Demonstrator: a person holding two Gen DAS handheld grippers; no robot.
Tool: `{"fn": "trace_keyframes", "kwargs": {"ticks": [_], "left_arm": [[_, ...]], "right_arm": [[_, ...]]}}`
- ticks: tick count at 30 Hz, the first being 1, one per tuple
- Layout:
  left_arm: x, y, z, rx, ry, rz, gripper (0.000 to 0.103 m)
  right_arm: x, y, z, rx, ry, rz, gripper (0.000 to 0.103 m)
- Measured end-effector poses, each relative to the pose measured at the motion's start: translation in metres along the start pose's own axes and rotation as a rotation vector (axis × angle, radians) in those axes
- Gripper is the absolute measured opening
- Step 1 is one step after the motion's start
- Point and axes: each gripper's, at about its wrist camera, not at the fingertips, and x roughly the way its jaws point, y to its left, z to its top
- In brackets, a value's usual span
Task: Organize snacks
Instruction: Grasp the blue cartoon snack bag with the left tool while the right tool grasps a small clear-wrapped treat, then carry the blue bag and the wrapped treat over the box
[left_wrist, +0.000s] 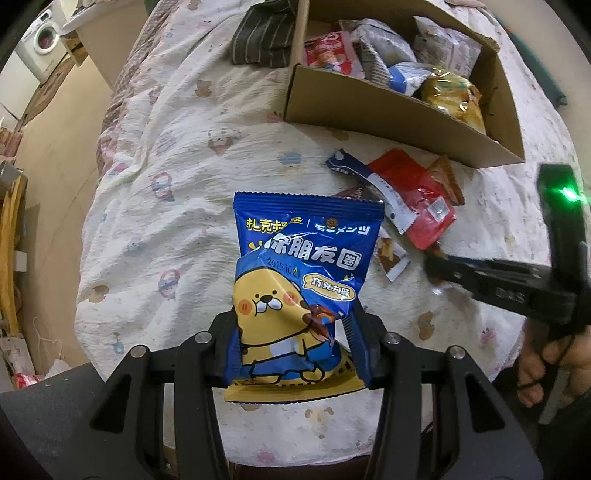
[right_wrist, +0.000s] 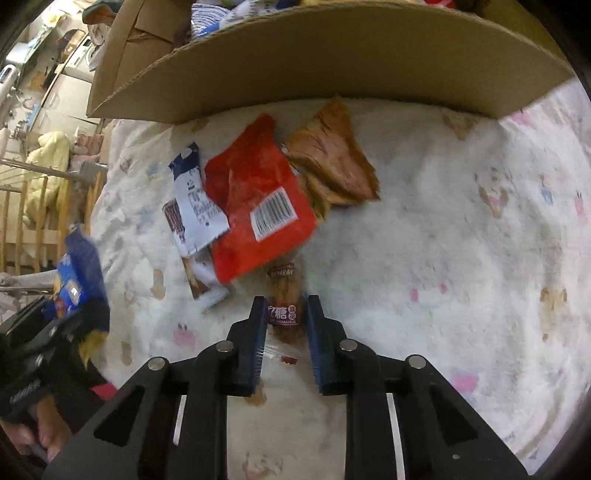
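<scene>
- Waiting ahead of both grippers, the cardboard box sits on the quilted bed cover, part filled.
- Clamped in the left gripper, the blue snack bag points lengthwise toward the box.
- Nearer the box, the right gripper pinches a small brown packet running along its fingers.

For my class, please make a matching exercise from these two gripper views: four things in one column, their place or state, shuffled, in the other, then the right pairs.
Things
1. blue snack bag
2. small brown snack packet
3. red packet
4. yellow bag

Places
A. inside the cardboard box
B. between the right gripper fingers
C. lying loose on the bedspread, barcode up
D. clamped in the left gripper

Pairs: 1-D, 2-B, 3-C, 4-A
</scene>
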Motion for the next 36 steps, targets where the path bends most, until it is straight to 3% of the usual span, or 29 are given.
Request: {"fn": "trace_keyframes", "kwargs": {"ticks": [10, 19, 28, 36], "left_arm": [[0.001, -0.013, -0.003, 0.024, -0.012, 0.028, 0.044], [-0.004, -0.018, -0.004, 0.018, -0.054, 0.062, 0.044], [-0.047, -0.03, 0.036, -0.009, -0.179, 0.03, 0.044], [-0.063, -0.03, 0.091, -0.024, -0.199, -0.001, 0.044]], "right_arm": [[-0.03, -0.009, -0.033, -0.051, -0.047, 0.04, 0.021], [-0.074, -0.023, -0.043, -0.024, -0.179, 0.084, 0.021], [-0.125, -0.018, -0.021, -0.018, -0.34, 0.124, 0.021], [-0.171, -0.02, 0.022, 0.005, -0.474, 0.125, 0.021]]}}
